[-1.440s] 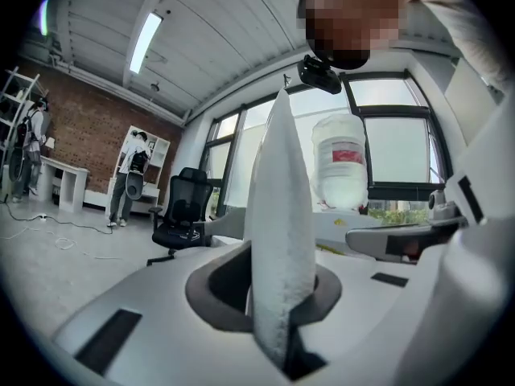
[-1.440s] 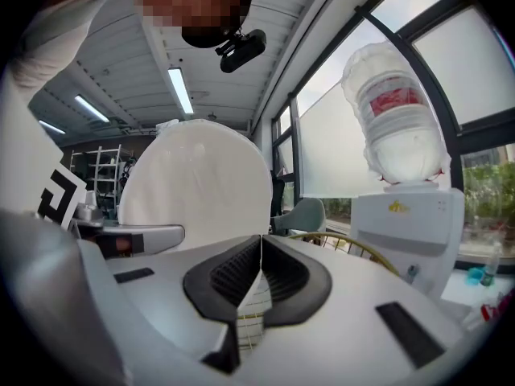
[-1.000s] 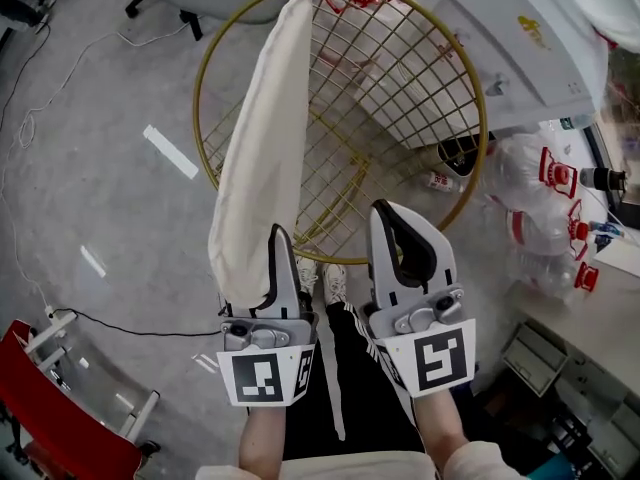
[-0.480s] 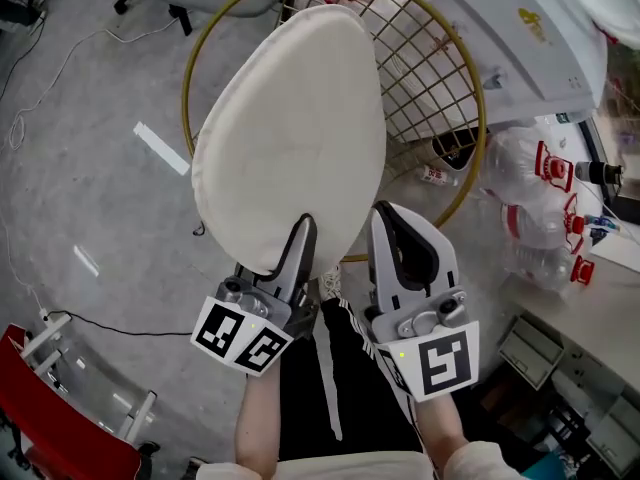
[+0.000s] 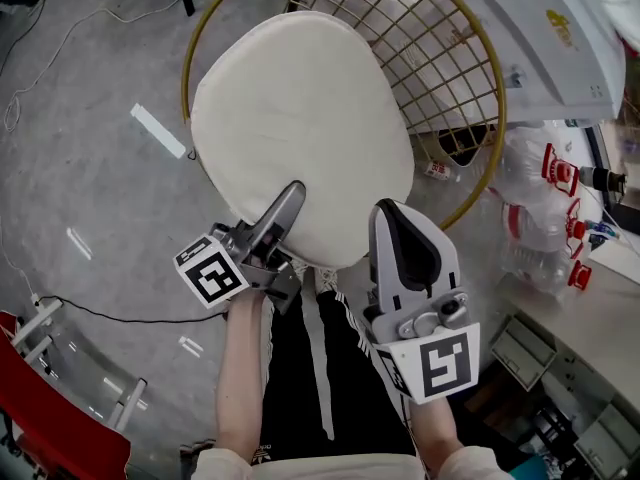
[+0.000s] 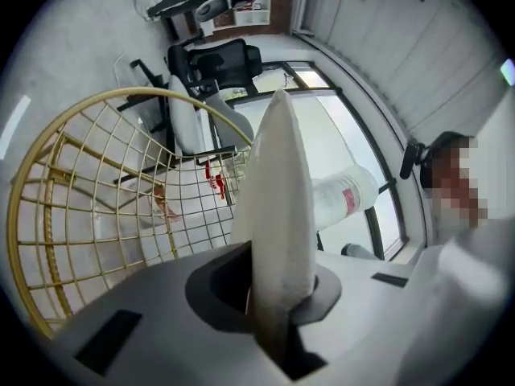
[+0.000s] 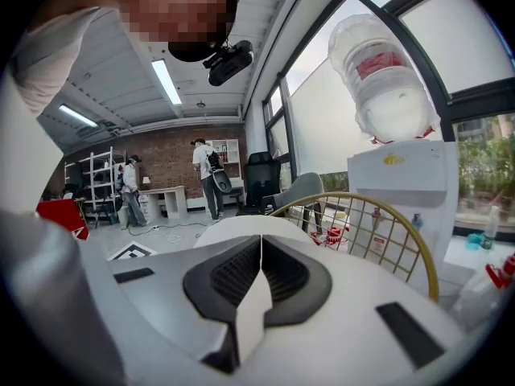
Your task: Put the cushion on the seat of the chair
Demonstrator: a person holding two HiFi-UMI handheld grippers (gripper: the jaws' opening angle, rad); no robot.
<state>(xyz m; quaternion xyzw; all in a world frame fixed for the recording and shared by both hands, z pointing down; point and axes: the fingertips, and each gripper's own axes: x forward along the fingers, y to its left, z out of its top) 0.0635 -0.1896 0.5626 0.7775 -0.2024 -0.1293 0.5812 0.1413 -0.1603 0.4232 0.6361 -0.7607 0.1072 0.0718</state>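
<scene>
A round white cushion [image 5: 300, 128] lies nearly flat over the bowl of the gold wire chair [image 5: 455, 88]. My left gripper [image 5: 293, 193], rolled onto its side, is shut on the cushion's near edge. In the left gripper view the cushion [image 6: 278, 207] runs edge-on out of the left gripper [image 6: 273, 296], with the chair's wire mesh [image 6: 88, 207] to the left. My right gripper [image 5: 395, 213] hovers beside the cushion's near right edge, shut and holding nothing. In the right gripper view the right gripper [image 7: 260, 252] shows pads pressed together, with the cushion [image 7: 241, 227] and chair rim [image 7: 386, 215] beyond.
A white water dispenser [image 5: 530, 38] stands right of the chair, with plastic bags of bottles [image 5: 545, 188] below it. A red chair [image 5: 50, 418] and a floor cable [image 5: 100, 313] sit at the lower left. The person's black trousers [image 5: 310, 368] are below. People stand far off [image 7: 205, 171].
The left gripper rolled over and sank, turning the cushion from standing on edge to lying flat over the chair. The right gripper stayed where it was.
</scene>
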